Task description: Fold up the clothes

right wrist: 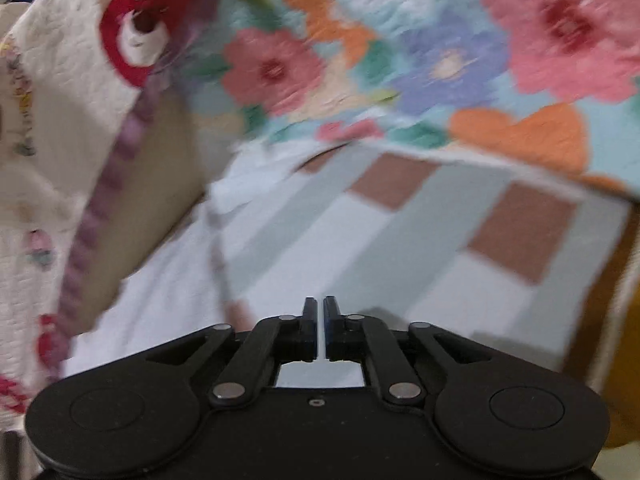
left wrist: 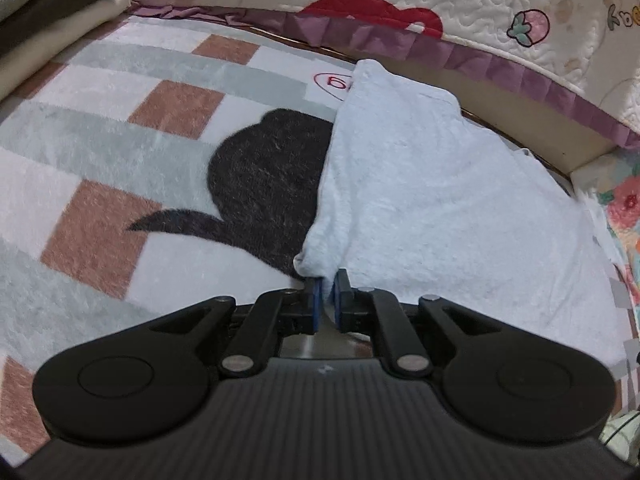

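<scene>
A pale blue garment (left wrist: 440,200) lies spread on a checked fleece blanket (left wrist: 120,140) that carries a black cat shape (left wrist: 268,184). My left gripper (left wrist: 327,280) is shut on the garment's near left corner, and the cloth rises slightly from its blue pads. In the blurred right wrist view, part of the same pale garment (right wrist: 168,280) lies at the left on the checked blanket (right wrist: 400,248). My right gripper (right wrist: 319,305) hovers above the blanket, shut with nothing between its fingers.
A quilted cream cover (left wrist: 480,0) with red shapes and a purple frill (left wrist: 460,56) runs along the far side. Folded clothes (left wrist: 48,8) are stacked at the far left. A flowered quilt (right wrist: 440,60) lies beyond the blanket on the right.
</scene>
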A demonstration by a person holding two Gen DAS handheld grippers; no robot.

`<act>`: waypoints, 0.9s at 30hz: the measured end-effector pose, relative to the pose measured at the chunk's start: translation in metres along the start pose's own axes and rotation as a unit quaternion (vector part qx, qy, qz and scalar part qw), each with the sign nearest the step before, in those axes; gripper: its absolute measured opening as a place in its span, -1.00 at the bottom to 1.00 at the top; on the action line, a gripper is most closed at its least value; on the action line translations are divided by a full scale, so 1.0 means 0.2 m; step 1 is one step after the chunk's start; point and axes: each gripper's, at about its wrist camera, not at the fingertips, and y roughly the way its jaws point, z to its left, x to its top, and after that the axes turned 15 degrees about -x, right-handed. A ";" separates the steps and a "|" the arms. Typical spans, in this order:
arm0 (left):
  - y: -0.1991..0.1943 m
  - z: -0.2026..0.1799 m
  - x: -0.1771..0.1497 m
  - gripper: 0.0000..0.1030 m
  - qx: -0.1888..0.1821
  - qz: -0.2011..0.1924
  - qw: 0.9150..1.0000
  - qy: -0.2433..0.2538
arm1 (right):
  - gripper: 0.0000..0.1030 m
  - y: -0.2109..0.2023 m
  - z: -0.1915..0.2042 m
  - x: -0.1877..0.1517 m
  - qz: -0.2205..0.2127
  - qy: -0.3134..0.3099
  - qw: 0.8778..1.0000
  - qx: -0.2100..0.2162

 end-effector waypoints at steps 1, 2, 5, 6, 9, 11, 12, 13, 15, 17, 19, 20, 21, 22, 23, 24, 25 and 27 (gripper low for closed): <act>-0.02 -0.02 0.01 -0.76 0.031 -0.011 0.999 0.021 | -0.84 0.00 0.01 -0.01 0.011 0.008 1.000 0.010; -0.04 -0.05 0.01 -0.77 0.063 -0.022 0.997 0.044 | -0.82 0.01 0.02 -0.02 0.022 0.016 0.999 0.020; -0.09 -0.12 0.05 -0.79 0.178 -0.060 0.972 0.138 | -0.41 0.02 0.06 -0.06 0.054 0.041 0.996 0.049; -0.11 -0.12 0.08 -0.79 0.176 -0.059 0.973 0.137 | -0.16 0.03 0.07 -0.07 0.065 0.049 0.995 0.059; -0.12 -0.17 0.12 -0.70 0.073 -0.060 0.990 0.104 | 0.06 0.04 0.10 -0.11 0.097 0.074 0.989 0.088; -0.05 -0.27 0.12 -0.64 0.012 -0.036 0.994 0.107 | 0.11 0.05 0.13 -0.14 0.119 0.090 0.983 0.107; -0.01 -0.32 0.11 -0.64 -0.018 -0.023 0.994 0.108 | 0.11 0.06 0.14 -0.15 0.129 0.098 0.980 0.117; 0.03 -0.39 0.11 -0.64 -0.046 -0.010 0.991 0.126 | 0.12 0.06 0.15 -0.16 0.140 0.106 0.976 0.127; 0.12 -0.53 0.08 -0.62 -0.094 0.010 0.982 0.160 | 0.11 0.07 0.17 -0.19 0.161 0.122 0.968 0.146; 0.21 -0.64 0.05 -0.57 -0.128 0.024 0.975 0.180 | 0.10 0.09 0.17 -0.28 0.165 0.208 0.951 0.159; 0.30 -0.72 0.02 -0.51 -0.155 0.029 0.969 0.190 | 0.07 0.09 0.19 -0.35 0.161 0.262 0.938 0.162; 0.34 -0.76 0.01 -0.49 -0.168 0.031 0.966 0.195 | 0.08 0.09 0.23 -0.34 0.150 0.249 0.943 0.162; 0.37 -0.78 0.00 -0.49 -0.176 0.030 0.963 0.201 | 0.07 0.10 0.26 -0.33 0.139 0.234 0.949 0.162; 0.40 -0.80 -0.01 -0.47 -0.182 0.030 0.961 0.207 | 0.07 0.10 0.29 -0.33 0.127 0.220 0.954 0.161; 0.43 -0.83 -0.02 -0.45 -0.188 0.029 0.958 0.213 | -0.17 0.10 0.30 -0.30 0.117 0.200 0.959 0.165; 0.46 -0.84 -0.02 -0.44 -0.193 0.031 0.955 0.222 | -0.85 0.11 0.32 -0.27 0.107 0.179 0.963 0.169; 0.48 -0.85 -0.02 -0.41 -0.197 0.034 0.952 0.230 | -0.82 0.11 0.33 -0.24 0.098 0.158 0.967 0.173; 0.51 -0.85 -0.03 -0.36 -0.198 0.059 0.952 0.224 | -0.85 0.10 0.33 -0.21 0.083 0.125 0.974 0.171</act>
